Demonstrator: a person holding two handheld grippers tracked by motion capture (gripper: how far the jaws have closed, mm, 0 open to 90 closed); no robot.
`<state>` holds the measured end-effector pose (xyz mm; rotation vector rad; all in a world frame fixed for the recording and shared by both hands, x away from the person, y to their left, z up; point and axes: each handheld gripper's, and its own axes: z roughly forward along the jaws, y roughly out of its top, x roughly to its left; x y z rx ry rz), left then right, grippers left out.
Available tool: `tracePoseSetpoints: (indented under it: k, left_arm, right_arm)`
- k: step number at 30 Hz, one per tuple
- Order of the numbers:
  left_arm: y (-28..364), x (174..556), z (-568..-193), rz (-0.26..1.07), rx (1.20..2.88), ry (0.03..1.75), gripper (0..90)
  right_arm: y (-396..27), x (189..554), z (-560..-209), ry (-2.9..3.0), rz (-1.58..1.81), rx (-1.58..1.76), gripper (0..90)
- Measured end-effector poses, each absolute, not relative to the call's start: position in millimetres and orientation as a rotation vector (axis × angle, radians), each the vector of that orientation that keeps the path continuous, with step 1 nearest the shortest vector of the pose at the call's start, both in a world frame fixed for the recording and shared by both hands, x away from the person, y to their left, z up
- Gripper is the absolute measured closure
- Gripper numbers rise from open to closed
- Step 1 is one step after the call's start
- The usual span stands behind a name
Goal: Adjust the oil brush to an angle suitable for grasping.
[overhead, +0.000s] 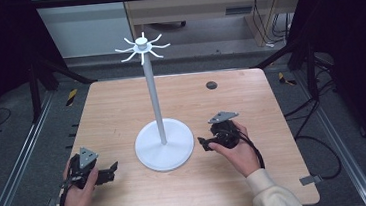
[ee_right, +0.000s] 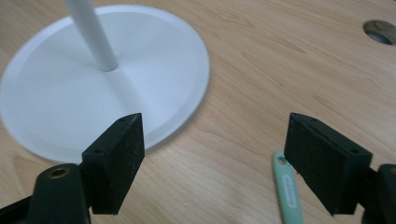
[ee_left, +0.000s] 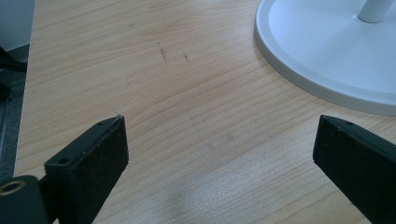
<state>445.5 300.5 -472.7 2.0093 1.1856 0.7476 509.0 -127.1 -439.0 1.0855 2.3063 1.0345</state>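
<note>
**Figure: Both grippers at rest beside the hook stand, hanging work not yet begun**

High view. The white stand [overhead: 163, 144] sits at the centre of the wooden surface [overhead: 121, 113], its thin pole rising to a crown of hooks [overhead: 142, 47] in the upper middle of the frame. Every hook is bare. My left gripper [overhead: 108, 173] lies at the lower left, my right gripper [overhead: 203, 144] just right of the stand's round base; each is cradled in a hand low over the surface.

Left gripper view. My fingers [ee_left: 95, 158] stand wide apart with nothing between them but bare wood; the rim of the stand's base curves across the upper right of the frame.

Right gripper view. My fingers [ee_right: 116, 158] are likewise spread wide and hold nothing. The base and the foot of the pole occupy the upper left. A slim mint-green item [ee_right: 288, 191], flat on the surface, shows at the lower right, just beside the inner face of one finger and partly hidden by it; what it is I cannot tell, though a small hole at its near end suggests something meant to hang.

Progress, as I judge it: nothing is on the stand, nothing is gripped. What remains is the whole job: closing on the green item, lifting it to the crown and seating it on a hook
</note>
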Motion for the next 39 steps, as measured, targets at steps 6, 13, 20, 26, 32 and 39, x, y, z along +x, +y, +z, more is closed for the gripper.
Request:
tracePoseSetpoints:
  k: [6, 13, 20, 26, 32, 39]
  left_arm:
    - [300, 445, -473, 0.746, 2.015, 1.179, 3.0]
    - [298, 446, -473, 0.742, 2.016, 1.171, 3.0]
    - [298, 446, -473, 0.737, 2.026, 1.167, 3.0]
    - [297, 446, -474, 0.736, 2.028, 1.165, 3.0]
    - [296, 446, -474, 0.734, 2.039, 1.156, 3.0]
    - [295, 446, -474, 0.732, 2.040, 1.151, 3.1]
  right_arm:
    - [-110, 501, -440, 2.392, 1.052, 0.963, 25.9]
    - [-97, 499, -448, 2.471, 0.988, 0.885, 35.9]
    - [-100, 504, -451, 2.503, 0.939, 0.908, 57.8]
    - [-108, 509, -452, 2.505, 0.900, 0.950, 74.8]
    - [-121, 518, -456, 2.486, 0.807, 1.049, 89.5]
    - [-136, 531, -458, 2.434, 0.784, 1.140, 90.0]
